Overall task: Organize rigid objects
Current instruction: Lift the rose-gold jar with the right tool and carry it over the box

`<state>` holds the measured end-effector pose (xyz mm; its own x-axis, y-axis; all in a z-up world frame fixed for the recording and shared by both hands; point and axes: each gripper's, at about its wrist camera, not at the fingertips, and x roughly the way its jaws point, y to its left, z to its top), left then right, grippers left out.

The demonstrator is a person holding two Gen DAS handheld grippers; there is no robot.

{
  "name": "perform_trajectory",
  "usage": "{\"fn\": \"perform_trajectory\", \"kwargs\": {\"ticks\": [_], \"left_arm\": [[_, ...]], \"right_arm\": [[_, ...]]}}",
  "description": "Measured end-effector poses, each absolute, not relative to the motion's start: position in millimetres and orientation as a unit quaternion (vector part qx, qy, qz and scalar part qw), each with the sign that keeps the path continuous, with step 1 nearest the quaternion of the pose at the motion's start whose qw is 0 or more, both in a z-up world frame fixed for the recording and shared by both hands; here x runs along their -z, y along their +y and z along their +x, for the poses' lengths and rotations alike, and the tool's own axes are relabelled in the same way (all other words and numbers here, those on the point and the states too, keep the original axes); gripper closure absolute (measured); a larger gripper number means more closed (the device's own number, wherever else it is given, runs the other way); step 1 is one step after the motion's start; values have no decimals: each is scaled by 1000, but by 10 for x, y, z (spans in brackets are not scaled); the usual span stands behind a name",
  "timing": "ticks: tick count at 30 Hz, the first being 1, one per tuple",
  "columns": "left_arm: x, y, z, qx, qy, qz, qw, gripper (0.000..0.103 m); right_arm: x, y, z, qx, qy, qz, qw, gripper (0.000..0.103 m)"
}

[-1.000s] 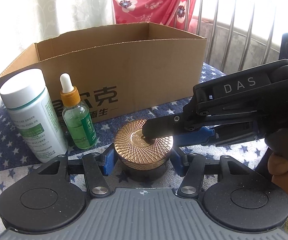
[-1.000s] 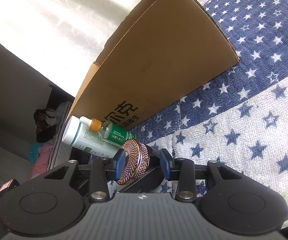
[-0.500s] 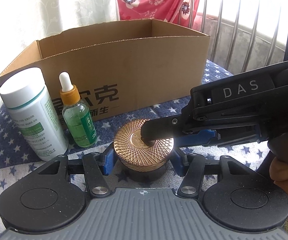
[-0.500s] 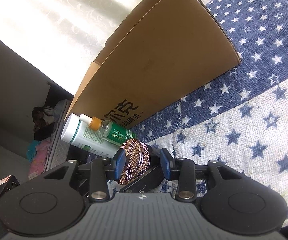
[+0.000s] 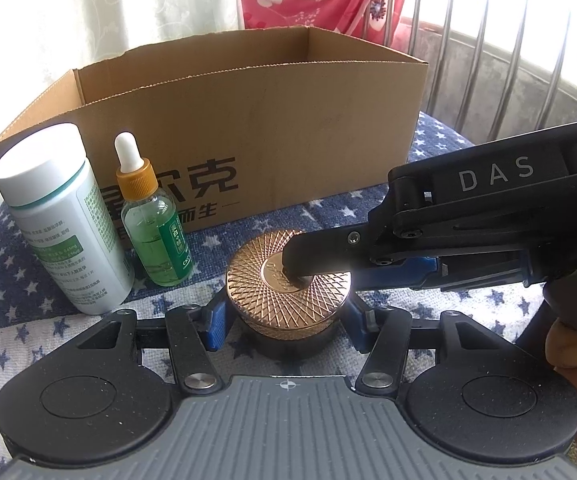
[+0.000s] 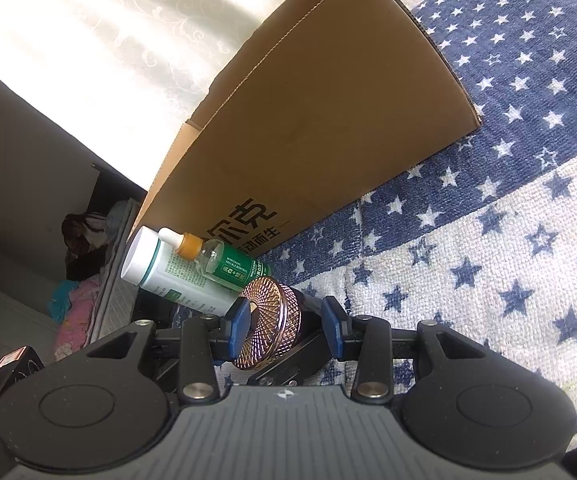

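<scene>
A squat dark jar with a rose-gold patterned lid (image 5: 284, 300) stands on the star-print cloth in front of an open cardboard box (image 5: 248, 112). My left gripper (image 5: 286, 322) is shut on the jar's body, one blue pad on each side. My right gripper (image 6: 286, 322) comes in from the right, rolled on its side. Its upper finger (image 5: 328, 248) presses on the centre of the lid, and its other pad sits at the base end. In the right wrist view the jar (image 6: 272, 320) fills the gap between the pads.
A white pill bottle (image 5: 64, 220) and a green dropper bottle (image 5: 152, 232) stand left of the jar, close to the box front. A person's hand (image 5: 568, 352) holds the right gripper's handle. A metal railing (image 5: 488, 40) runs behind. The star cloth (image 6: 488, 240) stretches to the right.
The left wrist view has shifted slightly, so the box sits a little higher in it. The jar, the bottles and both grippers keep their places relative to each other.
</scene>
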<state>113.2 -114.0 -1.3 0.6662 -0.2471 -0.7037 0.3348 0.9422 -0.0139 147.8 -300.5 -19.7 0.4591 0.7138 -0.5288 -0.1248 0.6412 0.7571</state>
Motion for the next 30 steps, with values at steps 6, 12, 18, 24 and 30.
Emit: {"fn": "perform_trajectory", "kwargs": {"ticks": [6, 12, 18, 24, 30], "left_arm": [[4, -1143, 1136, 156, 377, 58, 911, 48], [-10, -1123, 1109, 158, 378, 59, 910, 48], [-32, -1098, 1082, 158, 375, 56, 912, 48], [-82, -1072, 1021, 158, 366, 59, 915, 48], [-243, -1054, 921, 153, 343, 66, 924, 48]], "right_arm": [[187, -3007, 1469, -266, 446, 327, 789, 60], [167, -2995, 1454, -265, 445, 323, 792, 60], [116, -2972, 1413, -264, 441, 316, 797, 60], [41, -2961, 1349, -266, 434, 312, 802, 60], [-153, -2934, 1263, -273, 416, 302, 813, 60]]}}
